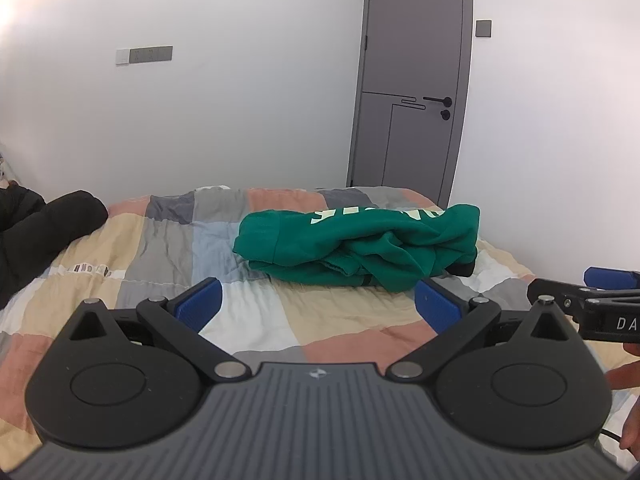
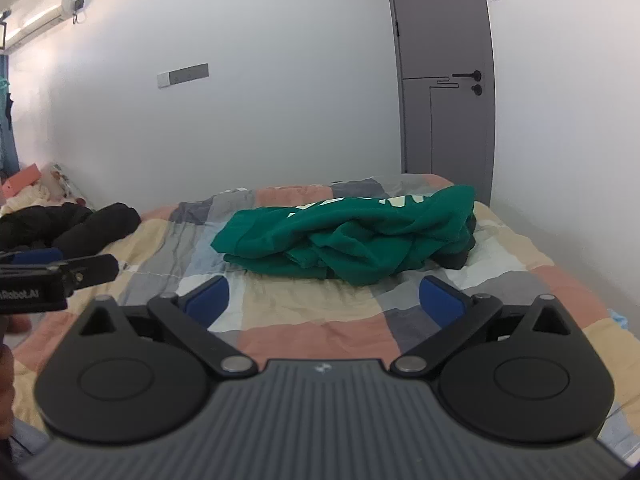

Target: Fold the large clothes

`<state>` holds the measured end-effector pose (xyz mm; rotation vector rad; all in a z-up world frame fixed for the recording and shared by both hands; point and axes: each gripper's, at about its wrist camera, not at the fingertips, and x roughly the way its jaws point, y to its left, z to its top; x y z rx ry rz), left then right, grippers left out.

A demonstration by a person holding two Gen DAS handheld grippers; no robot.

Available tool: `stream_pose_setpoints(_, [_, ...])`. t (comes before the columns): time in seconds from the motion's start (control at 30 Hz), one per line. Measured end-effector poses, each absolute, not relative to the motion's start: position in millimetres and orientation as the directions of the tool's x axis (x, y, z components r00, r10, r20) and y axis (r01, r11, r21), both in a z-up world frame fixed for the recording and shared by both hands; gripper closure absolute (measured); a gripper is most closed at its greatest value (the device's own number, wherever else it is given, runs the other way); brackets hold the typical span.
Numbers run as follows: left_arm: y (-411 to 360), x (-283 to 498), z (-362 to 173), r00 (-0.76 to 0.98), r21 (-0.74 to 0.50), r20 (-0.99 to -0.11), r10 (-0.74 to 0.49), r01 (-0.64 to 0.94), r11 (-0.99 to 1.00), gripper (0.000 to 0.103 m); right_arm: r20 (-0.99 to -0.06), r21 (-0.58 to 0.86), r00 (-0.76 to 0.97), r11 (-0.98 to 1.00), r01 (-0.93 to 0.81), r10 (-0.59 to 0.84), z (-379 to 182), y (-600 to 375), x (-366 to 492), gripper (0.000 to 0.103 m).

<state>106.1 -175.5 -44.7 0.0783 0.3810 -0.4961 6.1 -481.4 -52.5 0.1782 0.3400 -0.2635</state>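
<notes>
One green sweatshirt (image 1: 360,246) lies bundled on the bed (image 1: 280,320), at twelve o'clock from two grippers. The left gripper (image 1: 318,306) and right gripper (image 2: 326,300) both gape wide, empty. One black garment (image 1: 48,224) lies at nine o'clock.
</notes>
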Motion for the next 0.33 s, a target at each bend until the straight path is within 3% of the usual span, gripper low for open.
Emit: stream_pose_setpoints(0.33, [-173.9,105.5,-43.0,0.819,-0.023,-0.37,-0.439,0.464,0.885,0.0,-0.365,0.15,0.905,0.946,0.287,-0.217,-52.4,-484.5,8.4,0.0])
